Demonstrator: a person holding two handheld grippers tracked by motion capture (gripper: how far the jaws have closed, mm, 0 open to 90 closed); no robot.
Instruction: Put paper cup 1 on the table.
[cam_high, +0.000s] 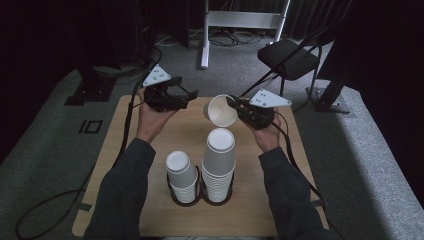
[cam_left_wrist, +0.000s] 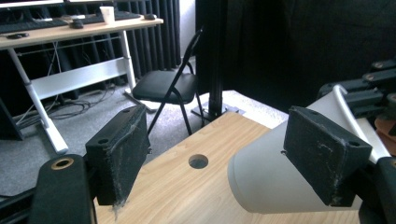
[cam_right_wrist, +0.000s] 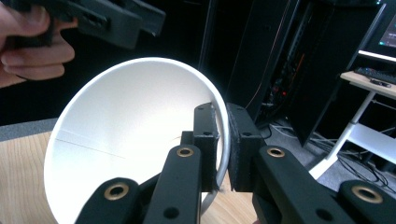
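Right gripper (cam_high: 234, 102) clamped on rim of white paper cup (cam_high: 220, 111), cup tilted sideways above wooden table (cam_high: 185, 131). Left gripper (cam_high: 191, 93) jaws apart, just beside cup.

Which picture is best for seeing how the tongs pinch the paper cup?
The right gripper view: the right tongs clamp the cup's rim, one jaw inside and one outside. The high view shows the cup small, held off the table. The left gripper view shows its outer wall behind one open left jaw.
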